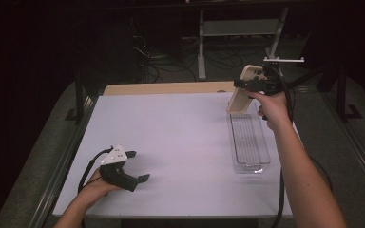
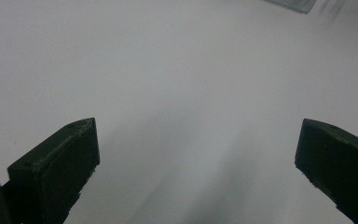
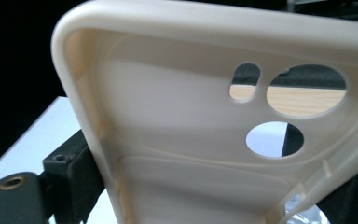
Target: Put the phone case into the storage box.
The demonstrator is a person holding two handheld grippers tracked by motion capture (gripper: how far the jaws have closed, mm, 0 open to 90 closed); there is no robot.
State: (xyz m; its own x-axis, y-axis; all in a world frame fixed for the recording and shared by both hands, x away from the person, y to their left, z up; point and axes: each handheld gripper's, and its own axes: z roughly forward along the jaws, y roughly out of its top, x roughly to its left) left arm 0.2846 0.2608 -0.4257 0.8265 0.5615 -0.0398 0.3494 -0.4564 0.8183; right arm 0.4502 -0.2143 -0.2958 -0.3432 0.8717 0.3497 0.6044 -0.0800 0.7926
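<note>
A cream phone case (image 1: pixel 244 90) hangs in the air above the far end of a clear plastic tray (image 1: pixel 250 142), with my right gripper (image 1: pixel 253 84) shut on its sides. In the right gripper view the phone case (image 3: pixel 182 154) shows its hollow inside and camera cut-outs, and the black jaws press on both its edges. My left gripper (image 1: pixel 138 166) rests low over the white table cover (image 1: pixel 180 142) near the front left, jaws wide apart. The left gripper (image 2: pixel 196 158) has nothing between its fingers (image 2: pixel 60 163).
The long clear tray lies along the table's right side. A strip of bare wood (image 1: pixel 171 88) shows at the table's far edge. Behind it stand a metal frame (image 1: pixel 237 33) and cables on the floor. A corner of the tray (image 2: pixel 293 4) shows ahead of the left gripper.
</note>
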